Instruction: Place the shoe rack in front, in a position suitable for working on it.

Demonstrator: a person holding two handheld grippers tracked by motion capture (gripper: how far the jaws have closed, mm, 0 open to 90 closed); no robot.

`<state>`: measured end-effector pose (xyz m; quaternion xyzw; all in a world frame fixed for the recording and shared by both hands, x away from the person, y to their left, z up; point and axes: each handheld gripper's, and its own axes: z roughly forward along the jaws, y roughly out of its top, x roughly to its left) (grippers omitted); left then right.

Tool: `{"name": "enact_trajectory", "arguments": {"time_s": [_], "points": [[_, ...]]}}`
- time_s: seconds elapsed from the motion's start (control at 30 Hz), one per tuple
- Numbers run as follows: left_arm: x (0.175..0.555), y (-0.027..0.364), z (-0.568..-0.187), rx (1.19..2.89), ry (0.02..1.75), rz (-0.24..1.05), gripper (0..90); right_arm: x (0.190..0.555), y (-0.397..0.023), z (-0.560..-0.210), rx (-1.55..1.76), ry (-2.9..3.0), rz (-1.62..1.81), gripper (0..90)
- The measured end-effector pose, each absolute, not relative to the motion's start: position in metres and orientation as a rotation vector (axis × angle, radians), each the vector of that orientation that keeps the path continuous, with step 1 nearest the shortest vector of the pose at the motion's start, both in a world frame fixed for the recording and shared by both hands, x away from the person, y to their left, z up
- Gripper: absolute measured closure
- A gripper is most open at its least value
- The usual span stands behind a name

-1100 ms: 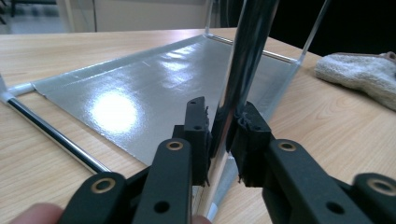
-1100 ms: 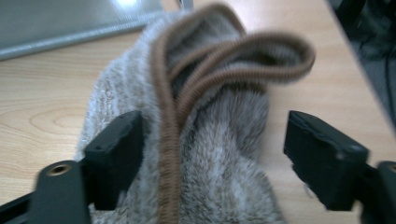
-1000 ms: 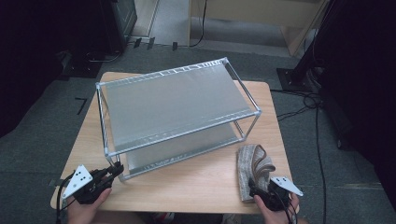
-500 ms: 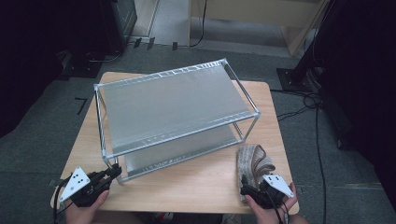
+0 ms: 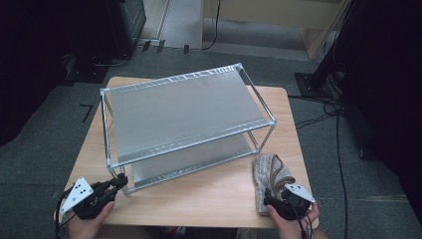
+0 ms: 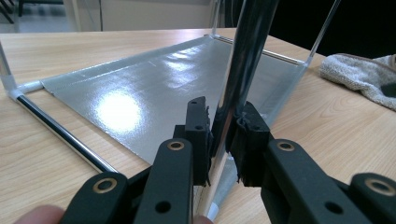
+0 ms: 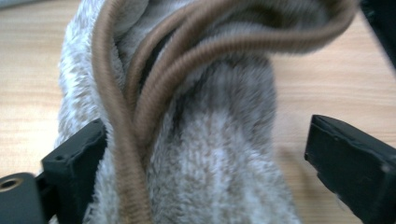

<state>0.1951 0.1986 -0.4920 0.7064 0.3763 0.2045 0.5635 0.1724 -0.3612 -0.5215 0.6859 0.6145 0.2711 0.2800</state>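
With the left gripper [image 5: 119, 180], pinching the rack's [image 5: 189, 144] near corner post [image 6: 247, 56] low down, pads pressing on the chrome from both sides in the left gripper view [image 6: 223, 126]; steadying the rack on the table [image 5: 214, 199]. With the right gripper [image 5: 268, 201], straddling a slipper [image 5: 271, 172] lying on the table just beside the rack's right front corner; jaws spread wide and just now easing in a little, the fuzzy grey slipper [image 7: 210, 163] with its brown piping sitting between them in the right gripper view [image 7: 208, 140], one pad brushing the pile, the other standing apart, so not gripping yet.

Judging progress as early: bracing of the rack done, reaching for the slipper about done; closing on it, lifting it and, probably, setting it on one of the two shelves remaining; both shelves lying bare.

Looking for writing: finding no brand, label or lettering readable on slipper, rack or grippers.
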Motion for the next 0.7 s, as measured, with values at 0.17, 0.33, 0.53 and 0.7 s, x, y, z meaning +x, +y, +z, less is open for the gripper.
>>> {"name": "enact_trajectory", "arguments": {"time_s": [0.17,0.33,0.53,0.7], "points": [[0.1956,0.1987,-0.4922,1.659,0.887,0.478,78.0,0.1717,-0.3597,-0.5218,1.831,1.662,0.741,10.3],[0.196,0.1992,-0.4922,1.659,0.887,0.476,77.8,0.1674,-0.3601,-0.5187,1.854,1.651,0.766,5.7],[0.1967,0.1993,-0.4921,1.651,0.892,0.469,77.5,0.1659,-0.3556,-0.5227,1.863,1.679,0.742,4.3],[0.1967,0.1992,-0.4922,1.649,0.895,0.466,77.4,0.1642,-0.3526,-0.5216,1.822,1.705,0.746,16.7]]}}
